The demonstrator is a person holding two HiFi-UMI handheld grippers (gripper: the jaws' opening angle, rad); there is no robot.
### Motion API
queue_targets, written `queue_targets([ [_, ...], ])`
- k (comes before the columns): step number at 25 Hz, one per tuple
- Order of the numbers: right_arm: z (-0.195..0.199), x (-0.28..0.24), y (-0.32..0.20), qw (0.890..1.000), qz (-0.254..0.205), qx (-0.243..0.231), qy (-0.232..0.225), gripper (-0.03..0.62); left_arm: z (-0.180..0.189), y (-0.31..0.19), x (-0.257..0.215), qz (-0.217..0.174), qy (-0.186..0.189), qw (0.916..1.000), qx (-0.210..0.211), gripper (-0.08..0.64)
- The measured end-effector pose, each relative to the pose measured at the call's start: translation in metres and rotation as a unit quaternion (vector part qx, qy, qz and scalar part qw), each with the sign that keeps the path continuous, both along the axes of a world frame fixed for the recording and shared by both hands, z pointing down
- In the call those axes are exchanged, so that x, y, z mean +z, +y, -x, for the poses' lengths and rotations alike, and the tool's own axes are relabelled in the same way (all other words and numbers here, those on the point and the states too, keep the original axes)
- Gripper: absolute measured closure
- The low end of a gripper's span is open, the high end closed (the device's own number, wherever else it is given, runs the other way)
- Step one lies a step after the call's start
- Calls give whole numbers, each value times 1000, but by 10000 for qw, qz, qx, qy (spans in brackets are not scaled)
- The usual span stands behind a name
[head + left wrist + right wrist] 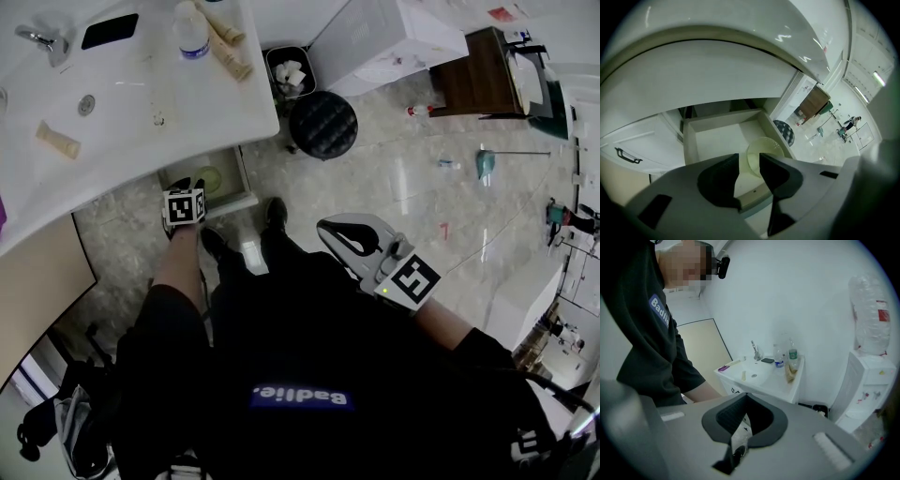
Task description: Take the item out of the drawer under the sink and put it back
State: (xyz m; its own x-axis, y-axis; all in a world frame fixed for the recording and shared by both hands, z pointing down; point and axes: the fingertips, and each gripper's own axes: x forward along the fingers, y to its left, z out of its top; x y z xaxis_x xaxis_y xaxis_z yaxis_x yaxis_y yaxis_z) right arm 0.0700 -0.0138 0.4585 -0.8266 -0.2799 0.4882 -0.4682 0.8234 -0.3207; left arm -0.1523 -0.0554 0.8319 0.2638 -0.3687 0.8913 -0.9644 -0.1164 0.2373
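The drawer [246, 184] under the sink counter [141, 112] stands pulled out. A pale yellow-green round bowl [210, 178] lies in it, toward its front right corner. My left gripper [188, 185] hovers just above the drawer's front edge. In the left gripper view, the left gripper [749, 161] is open. The bowl [771, 146] lies beyond the gap, untouched, on the drawer floor [717, 136]. My right gripper [328, 228] is held back over the person's lap, away from the drawer. In its own view the right gripper [740, 401] has its tips together, with nothing between them.
On the counter lie a bottle [192, 33], tubes [228, 47], a phone [109, 30] and a faucet [42, 39]. A black stool [322, 124] and a small bin [289, 73] stand right of the drawer. The person's shoes [274, 214] are on the tiled floor just below it.
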Motion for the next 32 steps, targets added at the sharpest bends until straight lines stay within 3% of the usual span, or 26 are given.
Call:
queue_targets([
  [6, -16, 7, -4, 9998, 129, 125, 95, 591, -2, 0, 30, 277, -148, 9994, 168, 442],
  [13, -29, 19, -6, 9993, 278, 148, 202, 591, -8, -5, 50, 342, -275, 9980, 460, 443],
  [17, -34, 20, -8, 9993, 251, 144, 235, 591, -5, -4, 53, 461, -512, 9961, 544, 529],
  [21, -36, 15, -11, 9996, 188, 142, 161, 591, -3, -5, 40, 395, -649, 9947, 699, 534],
  [25, -29, 10, -11, 9999, 120, 100, 65, 591, 4, 0, 23, 364, -614, 9960, 531, 535],
  [32, -11, -15, -14, 9990, -109, 146, -415, 591, -2, 4, -34, 22, -536, 9961, 703, 535],
])
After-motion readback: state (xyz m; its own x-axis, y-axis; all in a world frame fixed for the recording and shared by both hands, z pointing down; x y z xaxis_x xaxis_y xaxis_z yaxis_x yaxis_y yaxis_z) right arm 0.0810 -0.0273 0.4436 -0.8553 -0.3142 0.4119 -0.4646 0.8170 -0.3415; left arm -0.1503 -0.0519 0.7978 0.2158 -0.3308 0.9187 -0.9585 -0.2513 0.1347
